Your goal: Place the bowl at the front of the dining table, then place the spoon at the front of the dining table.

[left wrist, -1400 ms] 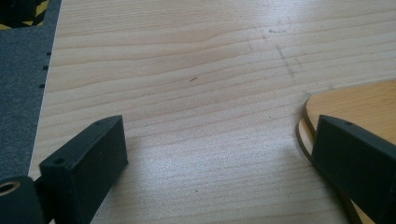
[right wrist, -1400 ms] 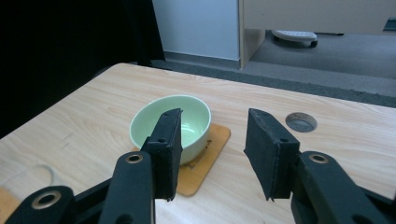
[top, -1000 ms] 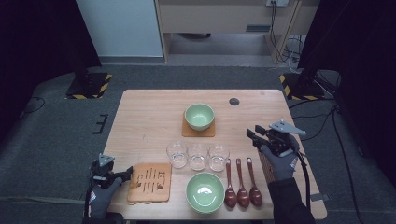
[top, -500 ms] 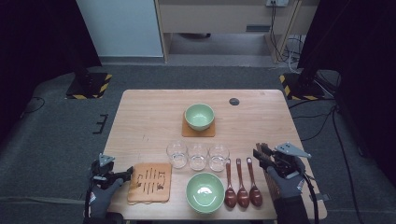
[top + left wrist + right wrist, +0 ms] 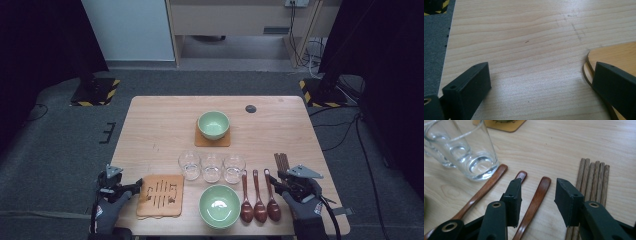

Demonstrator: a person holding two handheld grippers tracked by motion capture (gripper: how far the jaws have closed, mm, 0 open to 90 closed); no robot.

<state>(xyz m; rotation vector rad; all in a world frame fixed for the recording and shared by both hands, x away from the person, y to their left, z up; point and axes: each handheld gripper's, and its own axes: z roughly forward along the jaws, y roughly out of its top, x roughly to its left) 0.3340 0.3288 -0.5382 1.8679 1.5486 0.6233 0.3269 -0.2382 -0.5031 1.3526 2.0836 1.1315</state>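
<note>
spoons (image 5: 534,202) red-brown | chopsticks (image 5: 594,178) dk brown | claw (image 5: 537,195) black | bowls (image 5: 219,205) pale green | glass (image 5: 464,147) clear

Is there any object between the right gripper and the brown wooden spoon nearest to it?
Nothing visible. The right gripper has open jaws standing either side of the rightmost brown wooden spoon's handle. The bundle of wooden chopsticks lies beside it, apart.

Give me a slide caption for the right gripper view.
Right gripper open astride the rightmost wooden spoon's handle, chopsticks beside it, empty glass beyond.
</note>
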